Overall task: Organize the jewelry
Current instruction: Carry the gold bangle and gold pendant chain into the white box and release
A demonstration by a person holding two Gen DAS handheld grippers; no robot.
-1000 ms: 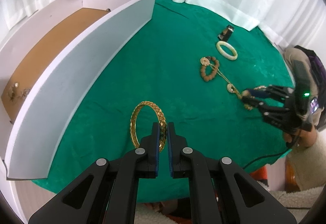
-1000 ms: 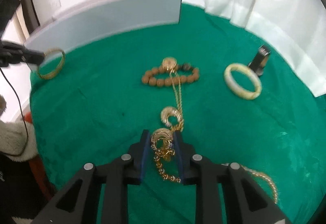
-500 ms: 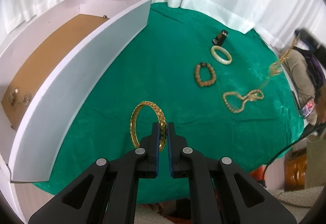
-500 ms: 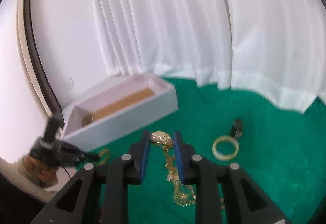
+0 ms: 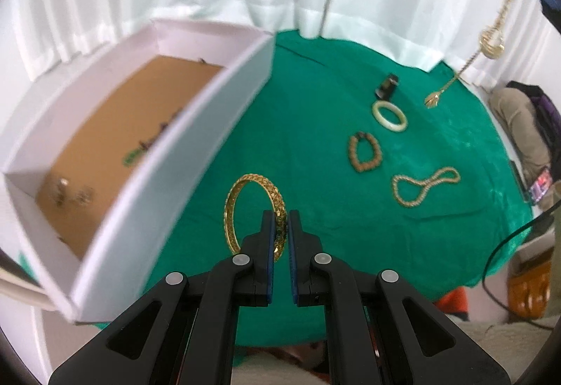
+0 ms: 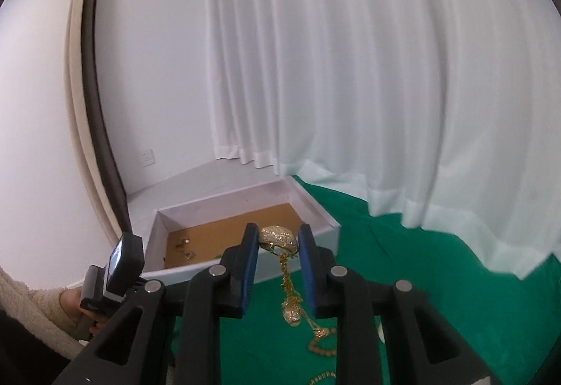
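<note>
My left gripper (image 5: 279,215) is shut on a gold bangle (image 5: 245,206) and holds it upright above the green cloth (image 5: 308,97), just right of the white box (image 5: 196,139). My right gripper (image 6: 277,239) is shut on a gold necklace (image 6: 278,238) by its jeweled end, high in the air; the chain (image 6: 289,287) hangs down below it. The hanging necklace also shows in the left wrist view (image 5: 491,41) at the upper right. The box has a brown floor (image 6: 224,231) with small gold pieces (image 6: 184,246) in it.
On the cloth lie a pale jade bangle (image 5: 389,115), a brown bead bracelet (image 5: 364,152), a gold chain (image 5: 424,185) and a small black clip (image 5: 387,85). White curtains (image 6: 350,69) hang behind. The person's hand and left gripper body (image 6: 115,266) show at lower left.
My right gripper has lifted the necklace off the cloth and carried it high toward the box. My left gripper has moved with the bangle closer to the box.
</note>
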